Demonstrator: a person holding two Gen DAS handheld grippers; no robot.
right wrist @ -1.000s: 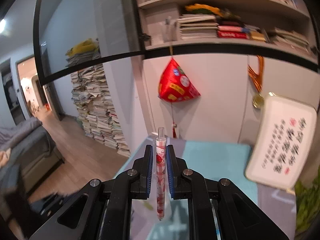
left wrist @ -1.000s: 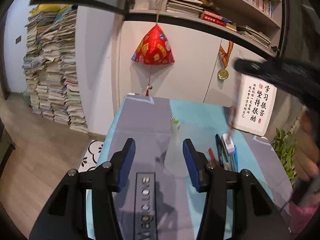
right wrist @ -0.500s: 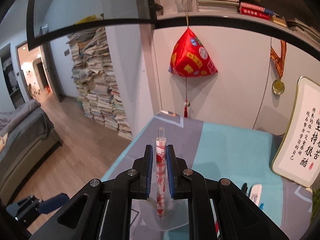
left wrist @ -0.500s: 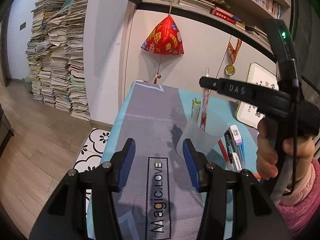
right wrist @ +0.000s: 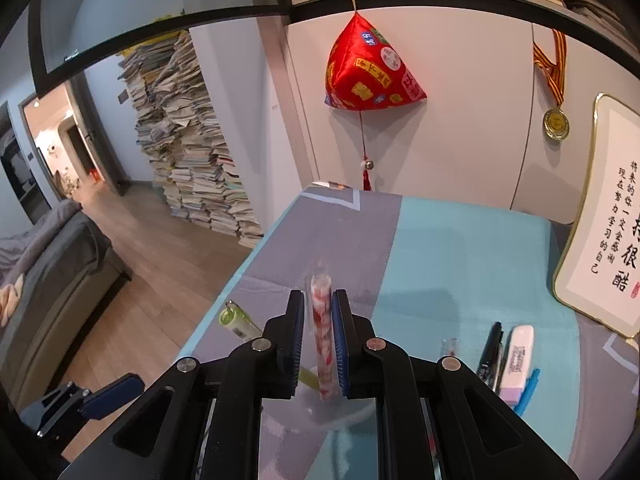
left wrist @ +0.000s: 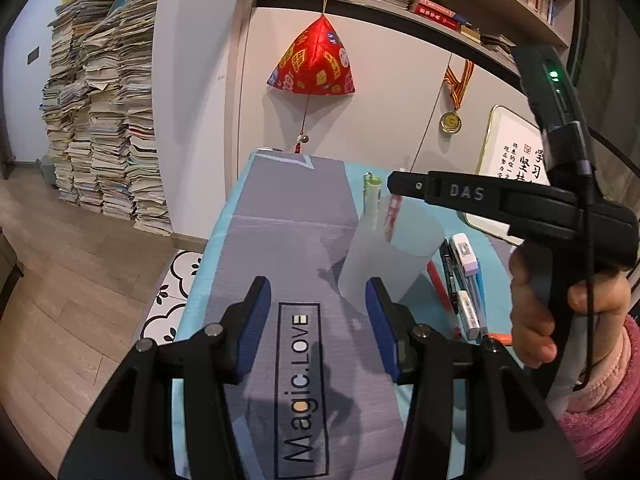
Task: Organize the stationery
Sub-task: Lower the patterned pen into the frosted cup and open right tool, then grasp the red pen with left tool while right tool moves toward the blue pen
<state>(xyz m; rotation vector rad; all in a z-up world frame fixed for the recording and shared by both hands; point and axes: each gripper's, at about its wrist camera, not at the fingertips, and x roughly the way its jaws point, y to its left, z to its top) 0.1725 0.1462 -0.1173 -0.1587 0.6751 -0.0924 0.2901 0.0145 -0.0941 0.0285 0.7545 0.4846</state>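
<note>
My right gripper (right wrist: 316, 336) has its two blue-padded jaws closed narrowly on a pen (right wrist: 322, 340), which stands upright between them, long axis vertical, one end rising above the pads and the lower end going down into the cup (right wrist: 340, 414) below. The pen is white or clear with red blotches along the barrel; it is a little blurred, so I cannot read finer detail. From the left wrist view the same pen (left wrist: 393, 216) shows just under the tip of the right gripper (left wrist: 394, 184), leaning slightly at the cup's rim. The cup (left wrist: 384, 264) is one frosted, see-through tumbler standing upright on the table mat (left wrist: 296, 216), which is grey with teal to the right. One green-capped pen (left wrist: 371, 200) already stands in the cup, cap upward, leaning against its far side. My left gripper (left wrist: 316, 312) is spread wide and holds nothing; its right pad sits just beside the cup's near wall, and I cannot tell whether they touch. To the right of the cup a row of loose stationery (left wrist: 460, 280) lies flat on the mat, long axes pointing roughly away from me: I count one red pen, at least two dark or blue pens and two white correction-tape-like pieces, though they overlap and the exact count is unsure. My right hand (left wrist: 532, 304) grips the handle.
</note>
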